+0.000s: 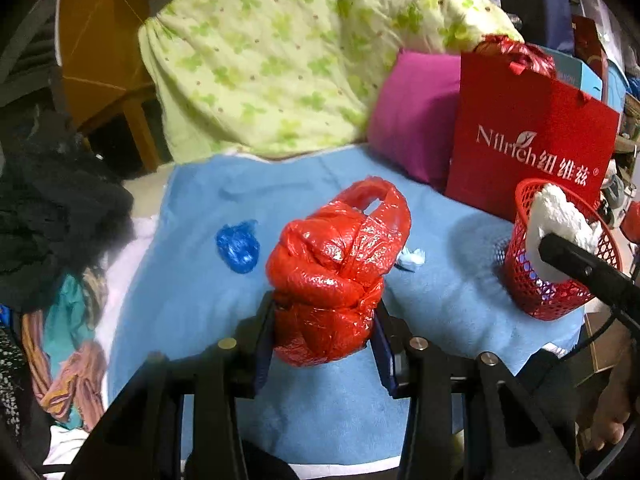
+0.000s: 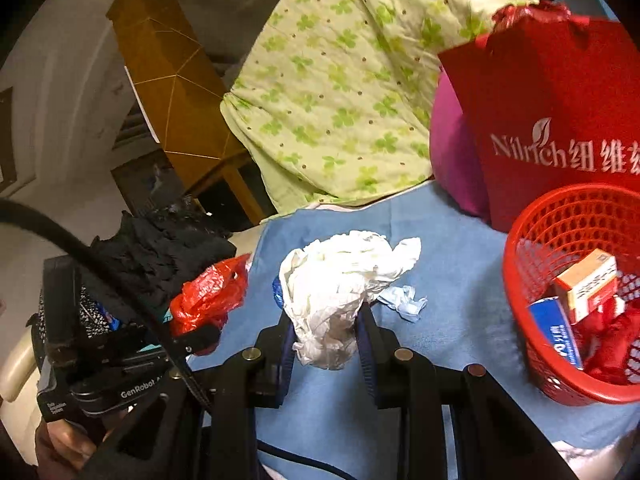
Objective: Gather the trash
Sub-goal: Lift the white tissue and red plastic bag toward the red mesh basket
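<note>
My left gripper is shut on a crumpled red plastic bag, held above the blue towel. My right gripper is shut on a wad of white paper. In the left wrist view that white wad hangs over the rim of the red mesh basket. The basket holds small boxes and red scraps. On the towel lie a blue plastic wad and a small pale-blue tissue.
A red paper gift bag and a magenta pillow stand behind the basket. A green flowered quilt is piled at the back. Dark clothes are heaped at the left, beside wooden furniture.
</note>
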